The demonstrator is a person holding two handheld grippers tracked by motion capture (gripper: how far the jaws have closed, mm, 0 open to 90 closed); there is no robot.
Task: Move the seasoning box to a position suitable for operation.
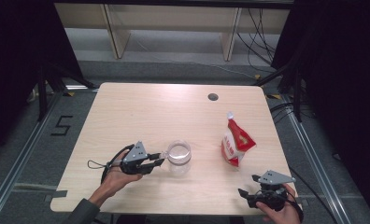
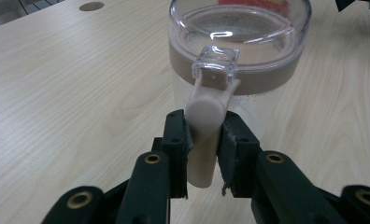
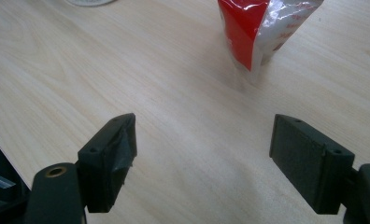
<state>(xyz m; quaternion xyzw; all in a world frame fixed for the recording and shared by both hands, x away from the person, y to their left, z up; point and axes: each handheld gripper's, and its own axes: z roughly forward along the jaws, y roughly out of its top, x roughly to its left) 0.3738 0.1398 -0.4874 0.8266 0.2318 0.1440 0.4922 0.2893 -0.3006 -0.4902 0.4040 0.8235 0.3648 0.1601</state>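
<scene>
A clear jar point(image 1: 179, 157) with a transparent lid and a beige collar stands at the table's middle front. Its beige handle point(image 2: 202, 135) sticks out toward my left gripper point(image 2: 204, 133), whose two pads press on it from both sides. That left gripper point(image 1: 159, 160) lies level, just left of the jar. A red and white pouch point(image 1: 236, 142) stands upright to the right of the jar, and its lower part point(image 3: 262, 32) rises ahead of my right gripper point(image 3: 204, 140). The right gripper point(image 1: 248, 184) hovers open near the front right corner with only bare tabletop between its pads.
The light wooden table point(image 1: 127, 116) has a round cable hole point(image 1: 213, 97) at the back right. Black curtains hang on both sides, and shelving legs and loose cables lie on the floor behind the table.
</scene>
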